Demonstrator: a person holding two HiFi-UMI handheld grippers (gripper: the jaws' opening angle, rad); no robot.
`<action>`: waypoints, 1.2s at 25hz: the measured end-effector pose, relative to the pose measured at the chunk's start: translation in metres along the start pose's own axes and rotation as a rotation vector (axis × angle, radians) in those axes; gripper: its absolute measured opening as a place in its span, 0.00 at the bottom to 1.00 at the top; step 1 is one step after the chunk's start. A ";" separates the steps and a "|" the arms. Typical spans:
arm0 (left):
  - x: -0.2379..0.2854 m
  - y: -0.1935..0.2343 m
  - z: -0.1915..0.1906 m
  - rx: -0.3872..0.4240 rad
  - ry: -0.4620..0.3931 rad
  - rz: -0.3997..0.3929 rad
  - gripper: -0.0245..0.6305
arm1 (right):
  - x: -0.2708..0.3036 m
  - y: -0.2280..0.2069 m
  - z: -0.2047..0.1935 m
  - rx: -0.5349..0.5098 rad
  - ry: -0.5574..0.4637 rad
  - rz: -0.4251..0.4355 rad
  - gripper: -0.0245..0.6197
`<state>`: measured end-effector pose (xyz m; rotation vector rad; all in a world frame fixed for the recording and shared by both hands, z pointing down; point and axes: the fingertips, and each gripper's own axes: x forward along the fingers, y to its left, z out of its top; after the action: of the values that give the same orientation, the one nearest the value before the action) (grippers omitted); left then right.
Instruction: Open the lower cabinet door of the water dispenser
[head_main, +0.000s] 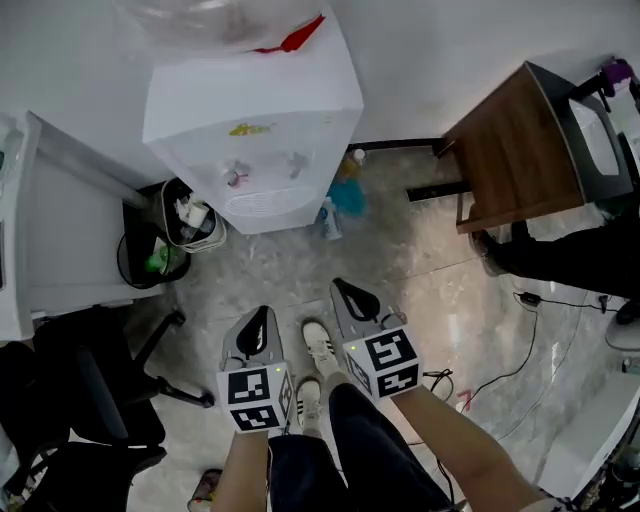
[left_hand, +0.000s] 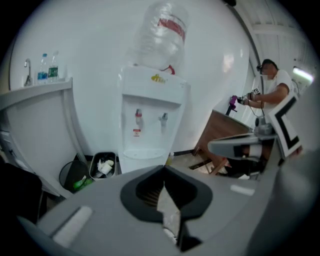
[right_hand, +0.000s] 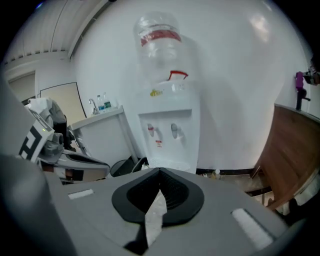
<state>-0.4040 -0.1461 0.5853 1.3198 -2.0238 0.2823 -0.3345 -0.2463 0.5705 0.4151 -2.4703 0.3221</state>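
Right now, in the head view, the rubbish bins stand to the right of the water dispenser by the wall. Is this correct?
No: the head view shows the rubbish bins to the left of the water dispenser by the wall.

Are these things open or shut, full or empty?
Left gripper, shut, empty.
Right gripper, shut, empty.
Water bottle, upside down on the water dispenser.
Bin, holds rubbish.
Lower cabinet door, out of sight.
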 end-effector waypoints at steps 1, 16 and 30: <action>0.021 0.006 -0.009 -0.003 0.010 -0.001 0.05 | 0.027 -0.008 -0.011 -0.011 0.009 0.001 0.03; 0.196 0.054 -0.132 -0.111 0.109 0.016 0.05 | 0.304 -0.155 -0.147 -0.082 0.177 -0.007 0.45; 0.209 0.051 -0.143 -0.111 0.130 0.006 0.05 | 0.324 -0.150 -0.125 -0.073 0.102 -0.011 0.48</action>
<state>-0.4373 -0.1977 0.8366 1.1967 -1.9064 0.2483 -0.4622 -0.4144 0.8843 0.3723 -2.3715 0.2424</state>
